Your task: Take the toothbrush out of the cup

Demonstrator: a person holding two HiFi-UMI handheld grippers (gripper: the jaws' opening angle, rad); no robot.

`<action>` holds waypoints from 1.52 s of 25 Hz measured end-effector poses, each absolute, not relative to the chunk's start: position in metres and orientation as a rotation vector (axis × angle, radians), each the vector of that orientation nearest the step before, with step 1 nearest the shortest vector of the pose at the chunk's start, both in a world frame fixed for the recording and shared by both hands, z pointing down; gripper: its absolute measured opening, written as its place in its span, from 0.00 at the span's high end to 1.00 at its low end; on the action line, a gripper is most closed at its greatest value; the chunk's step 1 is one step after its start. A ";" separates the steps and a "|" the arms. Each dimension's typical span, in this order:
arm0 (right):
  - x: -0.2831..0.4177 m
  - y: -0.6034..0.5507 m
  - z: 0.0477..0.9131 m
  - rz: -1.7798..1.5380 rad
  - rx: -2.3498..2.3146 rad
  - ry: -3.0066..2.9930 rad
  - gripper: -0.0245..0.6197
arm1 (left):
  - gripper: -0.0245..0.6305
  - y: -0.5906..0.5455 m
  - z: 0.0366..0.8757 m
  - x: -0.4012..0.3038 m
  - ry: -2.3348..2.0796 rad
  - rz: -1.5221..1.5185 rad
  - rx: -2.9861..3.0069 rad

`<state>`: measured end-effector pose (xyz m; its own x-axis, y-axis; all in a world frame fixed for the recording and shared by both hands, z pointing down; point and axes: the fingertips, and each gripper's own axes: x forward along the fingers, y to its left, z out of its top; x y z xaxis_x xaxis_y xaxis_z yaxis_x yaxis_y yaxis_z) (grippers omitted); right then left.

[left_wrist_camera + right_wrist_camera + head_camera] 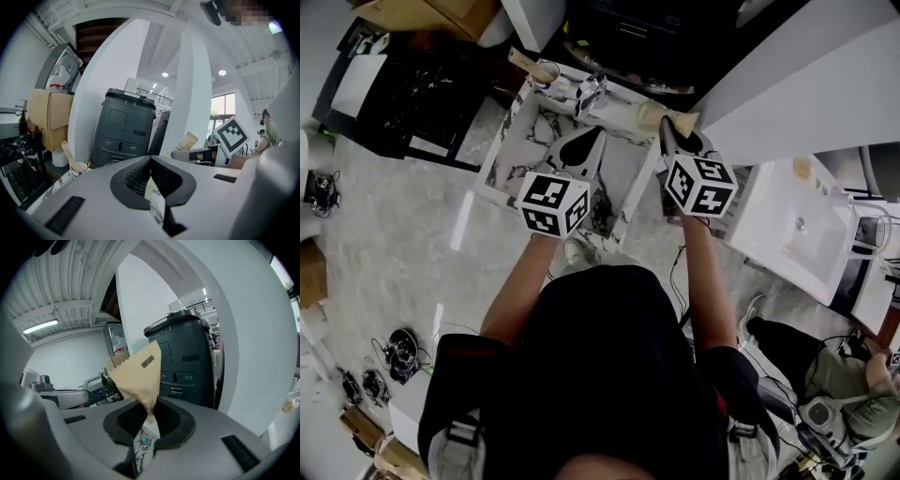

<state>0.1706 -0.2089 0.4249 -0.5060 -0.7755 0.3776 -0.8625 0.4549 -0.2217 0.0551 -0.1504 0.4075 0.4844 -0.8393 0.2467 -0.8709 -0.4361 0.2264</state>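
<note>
- We look steeply down on a person in a dark top who holds 2 grippers out over a marble-patterned counter (pixel 517 141) in the upper middle of the head view. Each gripper carries a cube with black-and-white square markers.
- The left gripper (pixel 591 139) sits just left of centre in that frame, above the counter. In the left gripper view we see its 2 jaws pressed together with nothing between them — only a sliver of marble shows through the slot behind the tips.
- The right gripper (pixel 668 133) sits right of centre, near the counter's right edge. Its jaws are clamped on the narrow lower end of a tan paper packet (pixel 136 371). The packet fans upward from the jaws and has a zigzag top edge and a small grey label.
- The toothbrush (pixel 528 62), a pale wooden stick, stands in the cup (pixel 550 73) at the counter's top left corner, toward the upper left of the head view. It leans leftward out of the cup. Neither gripper touches it — both are well apart from it.
- In the left gripper view the cup and toothbrush appear at the lower left, and the right gripper with its packet shows at the right.
- A shiny metal fitting (pixel 591 94) stands on the counter just right of the cup.
- A dark grey machine (pixel 124 131) stands beyond the counter, near the middle of both gripper views.
- A white basin (pixel 797 225) lies at the right of the head view.
</note>
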 end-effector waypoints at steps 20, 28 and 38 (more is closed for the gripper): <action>0.173 -0.219 0.418 0.571 1.265 -2.618 0.86 | 0.95 -0.159 0.395 0.048 -1.654 0.116 2.335; 0.160 -0.216 0.415 0.558 1.267 -2.620 0.86 | 0.95 -0.160 0.391 0.035 -1.642 0.090 2.351; 0.129 -0.222 0.398 0.542 1.354 -2.594 0.86 | 0.95 -0.171 0.384 0.003 -1.543 0.066 2.397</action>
